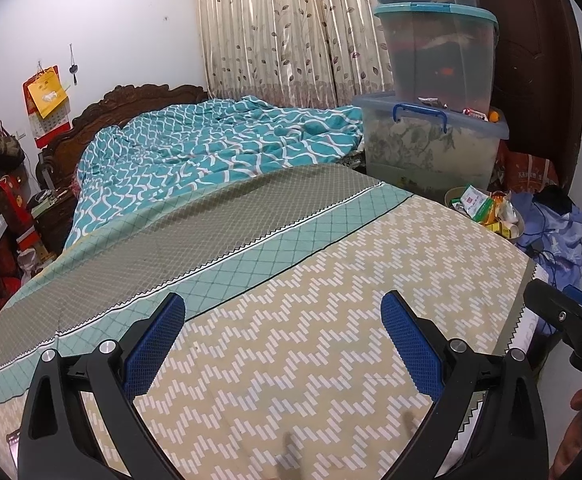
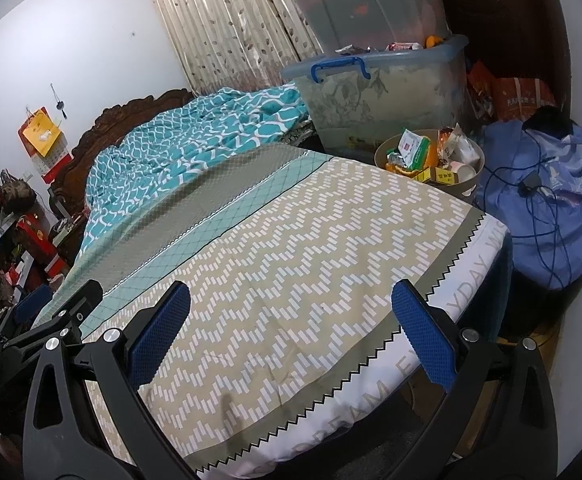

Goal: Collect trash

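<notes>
Trash bin [image 2: 431, 160]: full, on the floor beyond the bed's [image 2: 291, 260] far-right corner. Right gripper [image 2: 291, 320] nearer than left gripper [image 1: 283, 328]; both gape apart, empty, above bed.

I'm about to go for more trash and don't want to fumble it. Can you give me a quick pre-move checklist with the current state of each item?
1. Left gripper open and empty: ok.
2. Right gripper open and empty: ok.
3. Loose trash on the bedsheet to pick: cannot tell, none visible.
4. Trash basket has room: not ok, boxes and wrappers are heaped to its rim.
5. Basket reachable beside the bed's far corner: ok.
6. Blue cable on the blue bundle clear of the basket: ok.
</notes>
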`<state>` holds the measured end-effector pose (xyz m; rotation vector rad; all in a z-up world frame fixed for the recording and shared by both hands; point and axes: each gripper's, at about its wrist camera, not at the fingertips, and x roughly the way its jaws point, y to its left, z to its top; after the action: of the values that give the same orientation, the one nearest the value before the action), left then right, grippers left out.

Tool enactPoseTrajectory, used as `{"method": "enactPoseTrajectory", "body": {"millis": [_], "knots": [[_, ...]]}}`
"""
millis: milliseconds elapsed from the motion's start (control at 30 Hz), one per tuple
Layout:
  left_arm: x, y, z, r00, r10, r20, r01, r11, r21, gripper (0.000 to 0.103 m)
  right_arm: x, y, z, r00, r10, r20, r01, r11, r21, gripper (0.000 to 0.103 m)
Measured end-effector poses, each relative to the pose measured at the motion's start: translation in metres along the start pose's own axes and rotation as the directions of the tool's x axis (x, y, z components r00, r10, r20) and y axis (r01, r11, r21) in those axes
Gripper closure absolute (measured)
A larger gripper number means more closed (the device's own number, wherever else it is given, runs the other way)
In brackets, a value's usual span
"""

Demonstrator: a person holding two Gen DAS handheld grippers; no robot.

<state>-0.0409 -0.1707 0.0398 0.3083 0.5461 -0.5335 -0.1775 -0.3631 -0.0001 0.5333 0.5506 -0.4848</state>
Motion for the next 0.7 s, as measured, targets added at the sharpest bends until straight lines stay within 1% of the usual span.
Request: {"method": "enactPoseTrajectory", "body": {"millis": [700], "knots": [[0.0013, -0.0011, -0.002, 1.0, 0.014, -0.004, -0.014, 1.0, 0.003, 0.008, 0.0002, 0.001, -0.0033, 1.0, 0.002, -0.008, -0.002, 1.0, -0.002, 0.003]]}}
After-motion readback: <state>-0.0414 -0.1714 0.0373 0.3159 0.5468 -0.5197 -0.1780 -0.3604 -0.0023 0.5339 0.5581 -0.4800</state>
